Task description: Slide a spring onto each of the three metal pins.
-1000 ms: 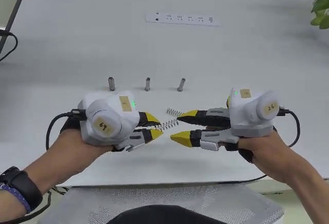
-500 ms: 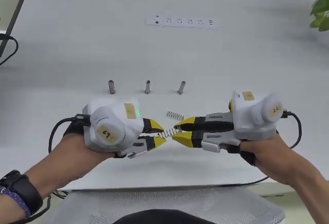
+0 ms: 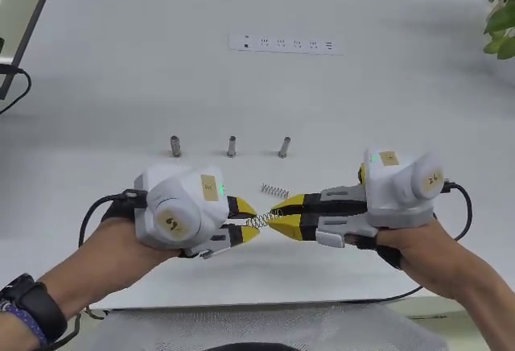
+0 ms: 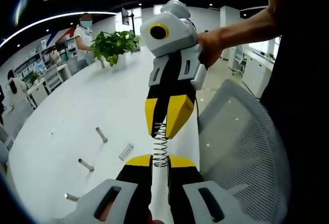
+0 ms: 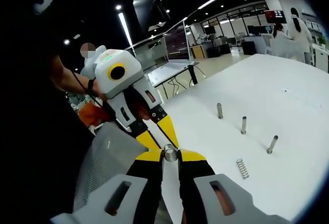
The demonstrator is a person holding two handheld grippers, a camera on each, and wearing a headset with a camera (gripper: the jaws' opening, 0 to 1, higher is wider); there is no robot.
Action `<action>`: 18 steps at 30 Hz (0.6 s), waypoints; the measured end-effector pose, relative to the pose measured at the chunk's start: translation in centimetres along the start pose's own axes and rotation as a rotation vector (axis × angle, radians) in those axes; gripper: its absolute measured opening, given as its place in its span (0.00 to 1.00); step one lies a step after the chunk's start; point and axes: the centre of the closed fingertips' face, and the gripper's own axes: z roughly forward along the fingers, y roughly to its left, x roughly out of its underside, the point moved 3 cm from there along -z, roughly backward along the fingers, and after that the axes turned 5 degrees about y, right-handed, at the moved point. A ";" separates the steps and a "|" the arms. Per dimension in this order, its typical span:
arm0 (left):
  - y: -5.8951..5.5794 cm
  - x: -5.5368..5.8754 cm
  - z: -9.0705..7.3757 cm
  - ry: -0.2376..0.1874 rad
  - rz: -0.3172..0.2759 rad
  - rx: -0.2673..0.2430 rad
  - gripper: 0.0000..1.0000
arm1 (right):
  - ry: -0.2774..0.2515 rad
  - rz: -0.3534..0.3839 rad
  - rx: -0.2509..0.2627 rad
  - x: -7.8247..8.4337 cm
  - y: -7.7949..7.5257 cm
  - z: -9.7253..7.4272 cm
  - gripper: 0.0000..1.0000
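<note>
White tabletop [image 3: 96,61] stretches out in the head view, and standing on it is the middle pin [image 3: 232,146], upright, with the left pin [image 3: 175,146] and right pin [image 3: 284,146] flanking it in a row. All three are bare. Far beyond the middle pin lies a power strip [image 3: 286,43]. On the near side of the middle pin, a little toward the right pin, a loose spring [image 3: 274,191] lies flat on the table.

Nearer the person than that, off the table, the two tools meet tip to tip. The left gripper [image 3: 245,222] is clenched on one end of the held spring [image 3: 261,219], its yellow tips closed tight around the coils. The right gripper [image 3: 288,216] comes in from the opposite side and appears to be pinching the other end, which sits between its tips in the right gripper view, though that grip is harder to judge.
</note>
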 end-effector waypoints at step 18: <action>2.3 -3.0 0.2 -0.087 0.004 -0.026 0.03 | 0.028 -0.087 0.061 -3.6 -0.9 -2.0 0.09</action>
